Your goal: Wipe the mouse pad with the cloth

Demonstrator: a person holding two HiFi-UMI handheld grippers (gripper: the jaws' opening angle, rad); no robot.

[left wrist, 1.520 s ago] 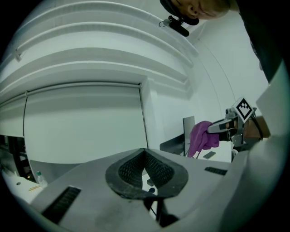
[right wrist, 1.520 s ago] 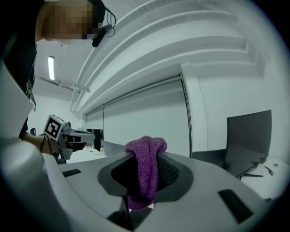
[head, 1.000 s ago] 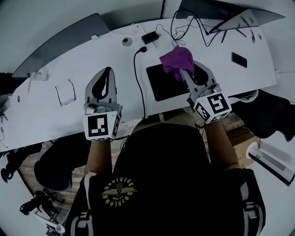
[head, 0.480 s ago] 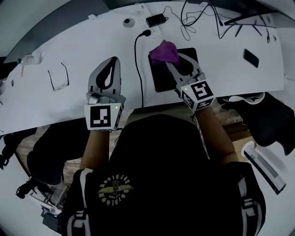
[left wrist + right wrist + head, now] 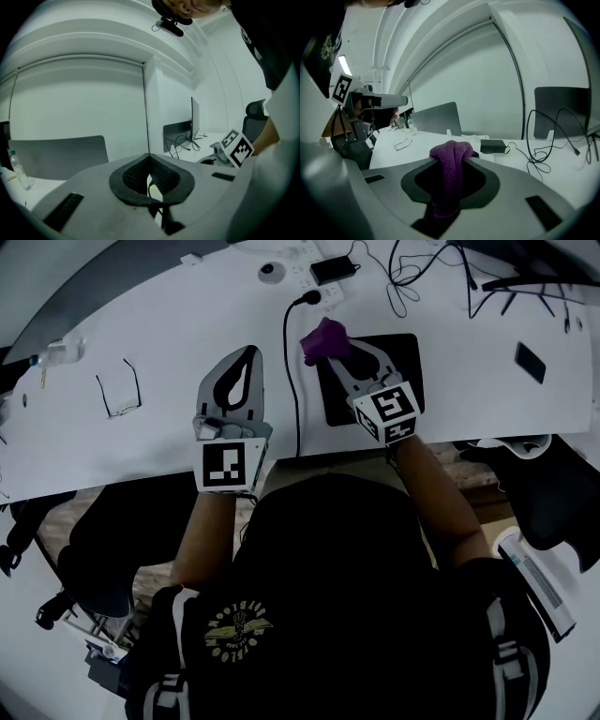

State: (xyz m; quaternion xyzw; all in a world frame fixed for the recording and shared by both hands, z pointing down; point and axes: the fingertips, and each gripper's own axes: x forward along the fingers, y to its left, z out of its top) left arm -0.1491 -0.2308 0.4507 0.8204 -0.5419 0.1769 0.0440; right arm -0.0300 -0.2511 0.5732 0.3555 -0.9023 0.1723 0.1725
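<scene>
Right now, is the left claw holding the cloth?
No, the cloth sits clamped in the right claw; the left claw holds nothing.

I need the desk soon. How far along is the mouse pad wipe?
Done: the cloth is clamped in the right gripper. In hand: it sits at the far left corner of the mouse pad. Left: probably wiping the rest of the pad. The left gripper, shut and empty, is idle beside it.

We find a white table [image 5: 169, 324] carrying a black mouse pad [image 5: 410, 357], with a black cable [image 5: 292, 371] lying just beside the pad's left edge. To the left lie glasses [image 5: 117, 390] and a bottle [image 5: 52, 354]. At the far side are an adapter [image 5: 333, 268] and loose wires [image 5: 422, 273], and to the right a phone [image 5: 530, 362].
</scene>
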